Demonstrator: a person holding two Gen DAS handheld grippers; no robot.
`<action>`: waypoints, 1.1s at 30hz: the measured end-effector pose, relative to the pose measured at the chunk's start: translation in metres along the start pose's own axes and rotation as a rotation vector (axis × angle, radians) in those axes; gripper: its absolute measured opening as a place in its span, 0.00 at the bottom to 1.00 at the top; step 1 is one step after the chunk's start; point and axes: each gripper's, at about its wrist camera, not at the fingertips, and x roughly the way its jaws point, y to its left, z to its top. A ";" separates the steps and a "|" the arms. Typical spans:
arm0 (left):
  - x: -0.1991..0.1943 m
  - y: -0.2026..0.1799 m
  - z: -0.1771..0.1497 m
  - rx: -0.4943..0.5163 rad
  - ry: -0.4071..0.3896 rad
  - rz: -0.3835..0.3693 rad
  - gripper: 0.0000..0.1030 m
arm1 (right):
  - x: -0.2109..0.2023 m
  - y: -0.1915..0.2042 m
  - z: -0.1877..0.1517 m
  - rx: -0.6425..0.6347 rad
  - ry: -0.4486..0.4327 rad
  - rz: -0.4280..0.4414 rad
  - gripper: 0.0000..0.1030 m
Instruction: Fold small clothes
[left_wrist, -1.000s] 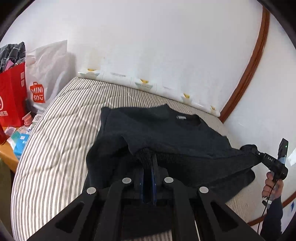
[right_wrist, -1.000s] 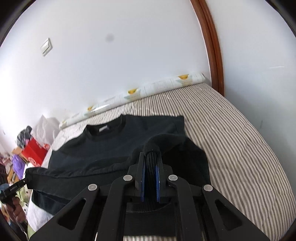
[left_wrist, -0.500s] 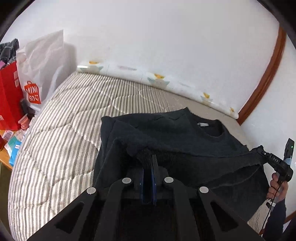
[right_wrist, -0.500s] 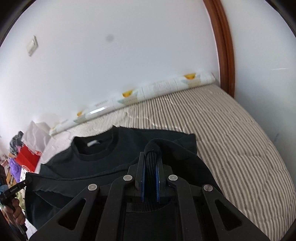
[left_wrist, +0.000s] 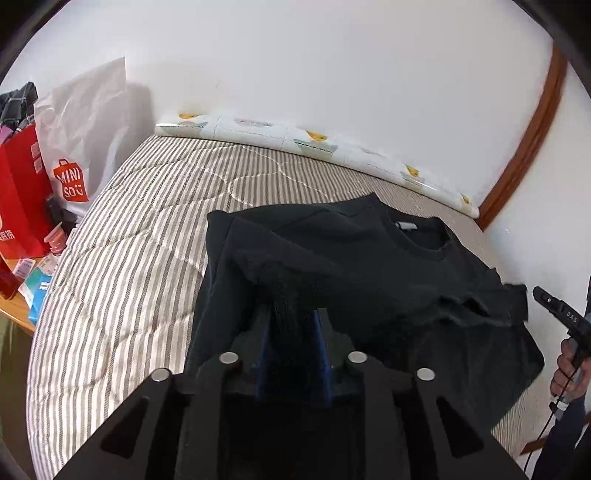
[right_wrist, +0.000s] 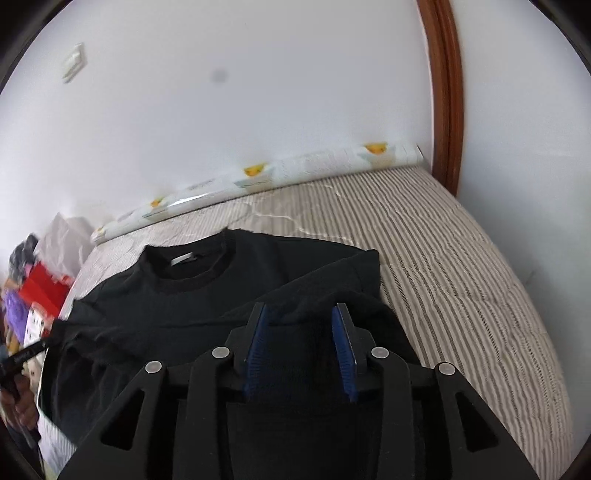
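A black sweatshirt lies on the striped bed, collar with a white label toward the wall, its lower part folded up over the body. My left gripper is open, with a bunch of the black hem still lying between its blue pads. My right gripper is open wide over the other hem corner of the sweatshirt, with cloth lying loose between the pads. The right gripper also shows in the left wrist view, at the garment's right edge.
A white wall and a rolled patterned sheet bound the far side of the bed. A red bag and a white Miniso bag stand at the left, by a small table with boxes. A wooden door frame stands at the right.
Both grippers carried the hem forward toward the collar, then opened. The right jaws have parted wide, the left less so, and the folded cloth now rests on the garment.
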 end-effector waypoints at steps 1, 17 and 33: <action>-0.004 -0.002 -0.006 0.010 0.003 -0.007 0.27 | -0.007 0.004 -0.005 -0.013 0.000 0.011 0.35; 0.027 -0.038 -0.019 0.145 0.060 0.034 0.40 | 0.047 0.036 -0.062 -0.083 0.210 0.017 0.28; 0.069 -0.014 0.057 0.091 0.008 0.110 0.40 | 0.097 0.023 0.034 -0.036 0.085 -0.052 0.26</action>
